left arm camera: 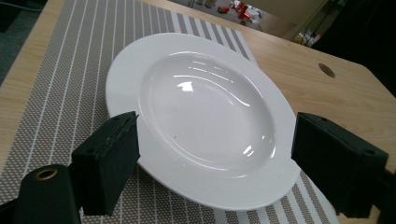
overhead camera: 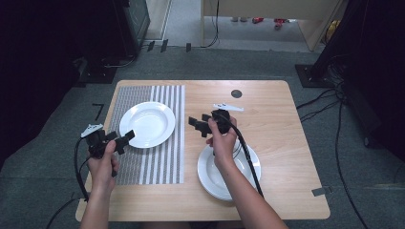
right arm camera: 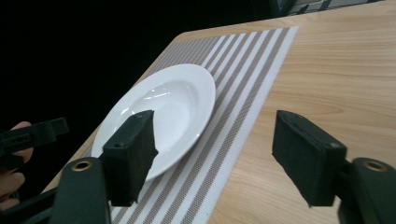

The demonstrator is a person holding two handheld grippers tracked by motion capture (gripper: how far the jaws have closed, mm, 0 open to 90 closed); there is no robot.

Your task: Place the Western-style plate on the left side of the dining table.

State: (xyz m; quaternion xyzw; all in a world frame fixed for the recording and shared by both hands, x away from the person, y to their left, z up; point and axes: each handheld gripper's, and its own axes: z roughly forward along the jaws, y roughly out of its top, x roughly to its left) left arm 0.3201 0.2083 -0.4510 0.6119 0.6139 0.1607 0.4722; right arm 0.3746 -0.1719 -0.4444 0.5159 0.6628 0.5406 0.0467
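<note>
Wooden table (overhead camera: 286, 143) carries a striped placemat (overhead camera: 162, 157) where the white plate (overhead camera: 147, 124) sits, nearer the empty, wide-jawed left gripper (overhead camera: 123, 140) at its near rim than the empty, wide-jawed right gripper (overhead camera: 198, 125) beyond its right edge.

One plate (overhead camera: 148, 124) lies on the striped mat (overhead camera: 162, 164) between the left gripper (overhead camera: 122, 140) and the right gripper (overhead camera: 199, 125), another plate (overhead camera: 206, 172) under the right hand (overhead camera: 223, 142).
</note>
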